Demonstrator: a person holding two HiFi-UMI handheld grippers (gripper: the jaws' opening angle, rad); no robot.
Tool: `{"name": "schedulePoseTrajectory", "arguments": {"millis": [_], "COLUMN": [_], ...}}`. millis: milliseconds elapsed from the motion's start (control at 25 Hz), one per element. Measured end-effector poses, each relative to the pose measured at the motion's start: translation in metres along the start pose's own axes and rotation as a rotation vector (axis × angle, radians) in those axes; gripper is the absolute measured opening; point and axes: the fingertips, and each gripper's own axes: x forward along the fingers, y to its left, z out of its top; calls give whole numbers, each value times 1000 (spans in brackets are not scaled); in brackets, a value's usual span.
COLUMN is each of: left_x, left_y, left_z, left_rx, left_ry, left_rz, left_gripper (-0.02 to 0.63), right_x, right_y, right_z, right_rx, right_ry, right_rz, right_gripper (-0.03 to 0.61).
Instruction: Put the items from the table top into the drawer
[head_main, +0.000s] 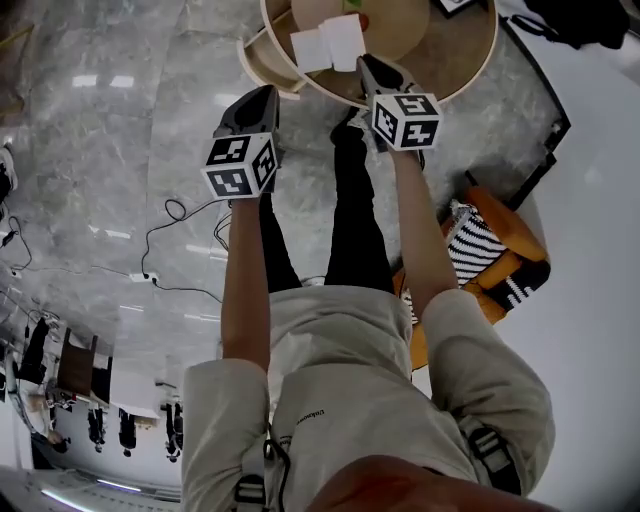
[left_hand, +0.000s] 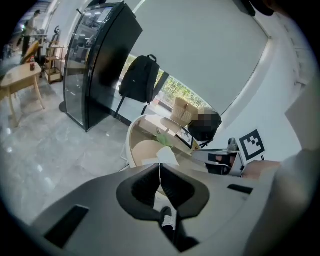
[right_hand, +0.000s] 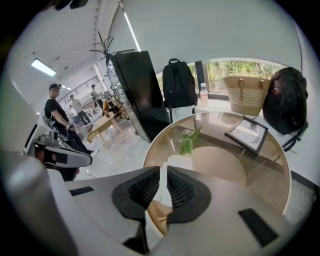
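A round glass-topped table (head_main: 470, 70) with a wooden rim stands ahead of me. Two white paper-like items (head_main: 330, 45) lie near its front edge, and they show as a white sheet (right_hand: 180, 162) in the right gripper view. A green leafy item (right_hand: 189, 142) and a framed picture (right_hand: 247, 134) lie farther back. A curved part (head_main: 262, 62) sticks out at the table's left side; whether it is the drawer I cannot tell. My left gripper (head_main: 266, 95) hangs over the floor short of the table, shut and empty. My right gripper (head_main: 368, 64) reaches the table's near edge beside the white items, shut and empty.
A woven bag (right_hand: 246, 95) and a black backpack (right_hand: 287, 105) sit at the table's back. Another backpack (right_hand: 179, 85) leans on a tall black cabinet (right_hand: 142, 95). A striped orange bag (head_main: 495, 255) lies on the floor to my right, and cables (head_main: 160, 250) trail on the left. People stand far off.
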Motion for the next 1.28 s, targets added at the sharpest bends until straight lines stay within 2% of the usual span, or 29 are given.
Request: {"name": "schedulePoseTrajectory", "arguments": {"millis": [80, 240, 480, 680, 800, 840, 920, 1000, 1280], "left_x": [25, 58, 76, 79, 72, 69, 62, 55, 35], "left_y": [-4, -9, -1, 0, 6, 8, 14, 21, 38], "left_z": [-10, -33, -73, -92, -91, -91, -91, -93, -88], "left_rx": [5, 24, 67, 83, 94, 89, 76, 67, 50], "left_ry": [7, 24, 67, 85, 77, 72, 63, 55, 41], "left_rz": [-25, -71, -79, -113, -112, -111, -106, -96, -70], "left_gripper": [21, 21, 21, 21, 21, 21, 21, 21, 21], "right_x": [22, 58, 101, 118, 120, 119, 116, 113, 106], "right_y": [-7, -16, -25, -44, -38, -36, -33, -31, -22], "right_z": [-7, -28, -64, -87, -89, -89, -88, -88, -83], "right_rx": [-15, -88, -167, -142, -124, -136, -172, -194, -204], "right_ry": [11, 61, 163, 194, 194, 193, 196, 202, 212], "right_rz": [7, -18, -68, -183, -177, -178, -192, -199, -213], "right_gripper": [52, 260, 348, 350, 347, 338, 269, 236, 198]}}
